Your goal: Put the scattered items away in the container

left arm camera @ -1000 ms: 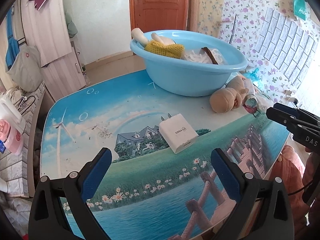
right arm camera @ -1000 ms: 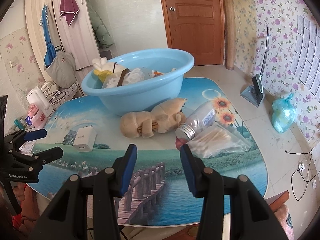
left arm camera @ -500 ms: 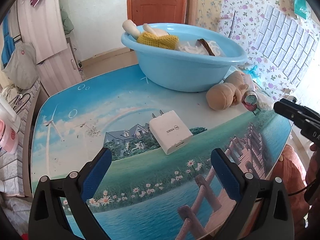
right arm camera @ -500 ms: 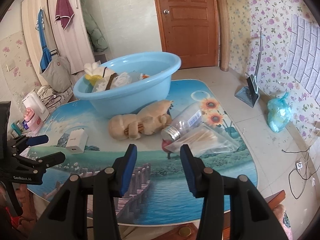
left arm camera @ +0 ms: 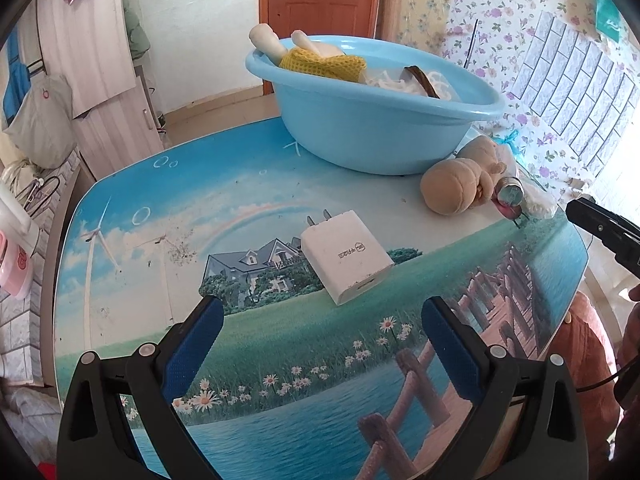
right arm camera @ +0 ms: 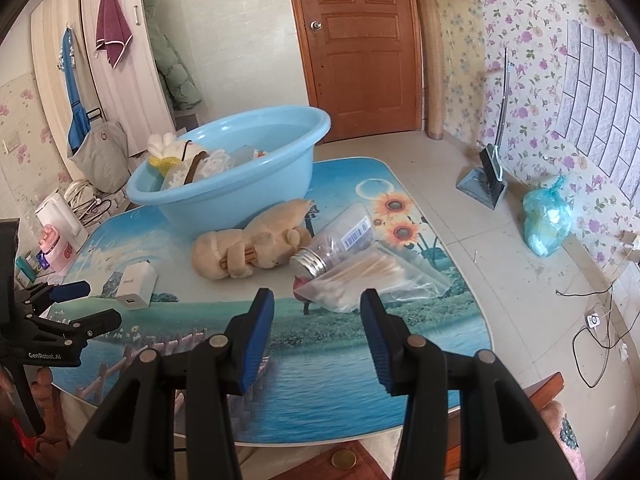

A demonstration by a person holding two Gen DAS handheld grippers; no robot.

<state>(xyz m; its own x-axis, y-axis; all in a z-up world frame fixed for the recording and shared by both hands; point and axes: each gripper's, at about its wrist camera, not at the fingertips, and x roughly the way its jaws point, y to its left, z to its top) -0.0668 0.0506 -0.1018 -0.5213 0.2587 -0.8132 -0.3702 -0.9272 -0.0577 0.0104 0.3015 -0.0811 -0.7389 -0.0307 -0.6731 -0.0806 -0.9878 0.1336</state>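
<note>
A light blue basin (left arm camera: pixel 372 132) (right arm camera: pixel 240 184) stands at the far side of the picture-printed table (left arm camera: pixel 200 216) with a doll in yellow knit and white items inside. A white charger (left arm camera: pixel 346 256) (right arm camera: pixel 136 282) lies just ahead of my open left gripper (left arm camera: pixel 320 334), nothing between its fingers. A tan plush toy (left arm camera: pixel 456 184) (right arm camera: pixel 248 246), a clear jar with a metal lid (right arm camera: pixel 340 242) and a bag of cotton swabs (right arm camera: pixel 372 280) lie beside the basin. My right gripper (right arm camera: pixel 316 334) is open and empty, just short of the swab bag.
The table's near edge runs under both grippers. The left gripper (right arm camera: pixel 68 308) shows at the left of the right wrist view. A wooden door (right arm camera: pixel 360 48), a dustpan (right arm camera: pixel 486 176) and a blue bag (right arm camera: pixel 546 216) are on the floor side. A pink bottle (right arm camera: pixel 58 246) stands left.
My left gripper has moved forward toward the charger, which now looks larger and nearer. The right gripper's view has shifted slightly; its jaws have opened wider ahead of the swab bag.
</note>
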